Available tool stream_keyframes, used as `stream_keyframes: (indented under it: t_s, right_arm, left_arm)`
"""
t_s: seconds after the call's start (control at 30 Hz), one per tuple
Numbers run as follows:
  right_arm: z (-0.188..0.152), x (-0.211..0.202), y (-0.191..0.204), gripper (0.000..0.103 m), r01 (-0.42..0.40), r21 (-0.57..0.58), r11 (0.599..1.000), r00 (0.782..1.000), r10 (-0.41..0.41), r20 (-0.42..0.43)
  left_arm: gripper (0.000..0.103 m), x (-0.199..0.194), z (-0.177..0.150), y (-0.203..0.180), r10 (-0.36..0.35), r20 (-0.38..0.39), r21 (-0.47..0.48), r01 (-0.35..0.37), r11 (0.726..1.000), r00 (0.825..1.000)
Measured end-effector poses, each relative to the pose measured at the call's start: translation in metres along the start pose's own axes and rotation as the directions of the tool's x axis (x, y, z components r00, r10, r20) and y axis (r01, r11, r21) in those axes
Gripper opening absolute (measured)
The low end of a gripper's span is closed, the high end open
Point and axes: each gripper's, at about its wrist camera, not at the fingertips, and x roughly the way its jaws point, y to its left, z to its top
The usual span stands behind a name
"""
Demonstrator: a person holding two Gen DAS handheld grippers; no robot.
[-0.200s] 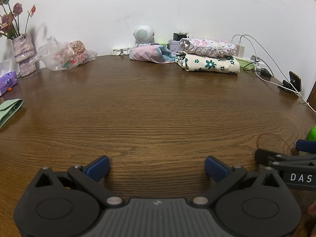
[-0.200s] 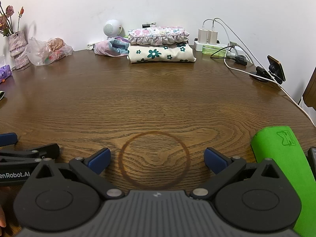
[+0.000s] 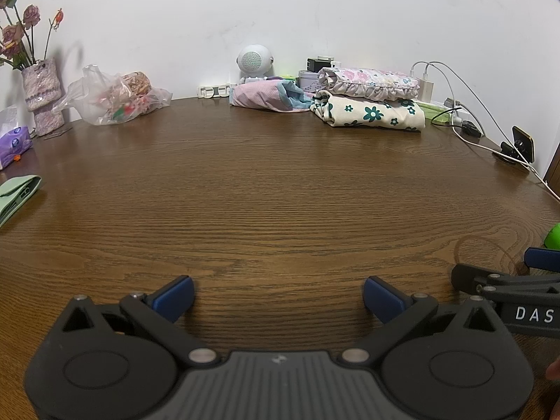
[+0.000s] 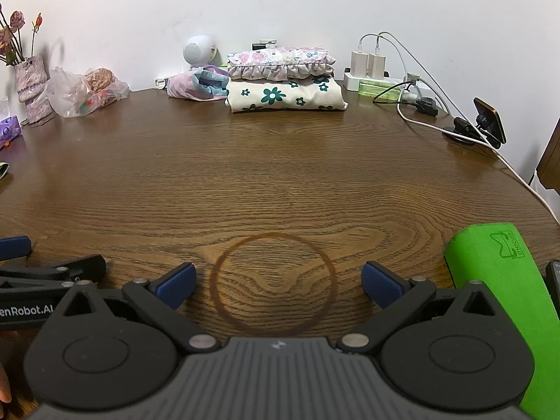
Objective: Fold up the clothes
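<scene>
Wood grain filled my left wrist view: a dark brown table (image 3: 280, 192) ran out bare from my left gripper (image 3: 278, 297) to a white wall (image 3: 280, 17) at the far side. My jaws stood wide apart with nothing between the blue pads (image 3: 175, 295). At the far edge, right of centre, lay the folded clothes (image 3: 369, 103), a pink ruffled piece stacked on a cream one with teal flowers, and a crumpled pink garment (image 3: 266, 98) just left of them. Far left stood a vase of flowers (image 3: 40, 94) and a plastic bag (image 3: 115, 98); a pale green strap (image 3: 17, 192) lay at the left edge. Cables (image 3: 469, 129) trailed along the far right rim. My right gripper (image 3: 507, 283) showed at the near right.

From the right wrist view, my right gripper (image 4: 278, 281) also stood fully open and empty, over a dark ring mark (image 4: 273, 283) in the wood. The folded clothes (image 4: 283, 82) sat far ahead against the wall, well apart from me. A bright green pad (image 4: 497, 290) lay just beside my right finger, chargers (image 4: 369, 64) and a phone holder (image 4: 486, 122) along the far right edge. The middle of the table was open.
</scene>
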Motion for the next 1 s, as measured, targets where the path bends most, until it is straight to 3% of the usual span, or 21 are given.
stream_keyframes:
  t_s: [1.0]
  right_arm:
    - [0.0000, 0.0005, -0.0004, 0.102, -0.001, 0.002, 1.000, 1.000, 0.001, 0.000]
  left_arm:
    - [0.103, -0.0006, 0.0008, 0.0004, -0.001, 0.000, 0.000, 0.001, 1.000, 1.000]
